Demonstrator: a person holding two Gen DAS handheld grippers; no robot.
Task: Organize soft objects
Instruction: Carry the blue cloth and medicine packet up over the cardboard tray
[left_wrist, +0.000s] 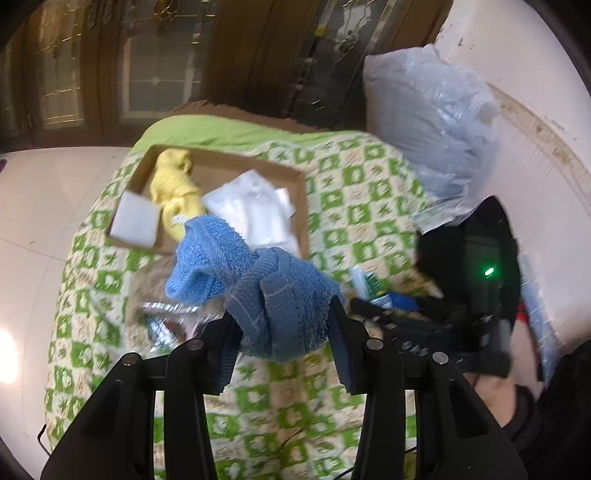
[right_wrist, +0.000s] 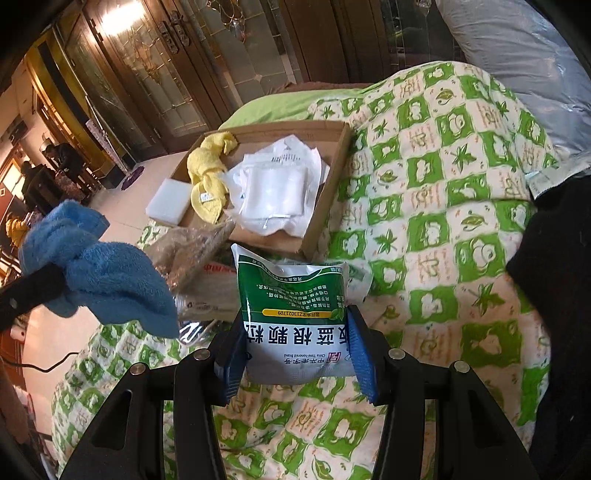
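My left gripper (left_wrist: 284, 325) is shut on a knotted blue towel (left_wrist: 255, 280) and holds it above the bed; the towel also shows in the right wrist view (right_wrist: 99, 273). My right gripper (right_wrist: 295, 336) is shut on a green and white medicine bag (right_wrist: 295, 317), held above the quilt. A shallow cardboard box (right_wrist: 325, 206) on the bed holds a yellow towel (right_wrist: 208, 173), white plastic packets (right_wrist: 277, 188) and a white foam block (right_wrist: 168, 205). The box also shows in the left wrist view (left_wrist: 301, 206).
A green-patterned quilt (right_wrist: 443, 221) covers the bed. Clear crinkled bags and packets (right_wrist: 199, 254) lie in front of the box. A large plastic-wrapped pillow (left_wrist: 432, 129) sits at the right. A black object (right_wrist: 554, 280) lies at the right edge. Wooden glass doors stand behind.
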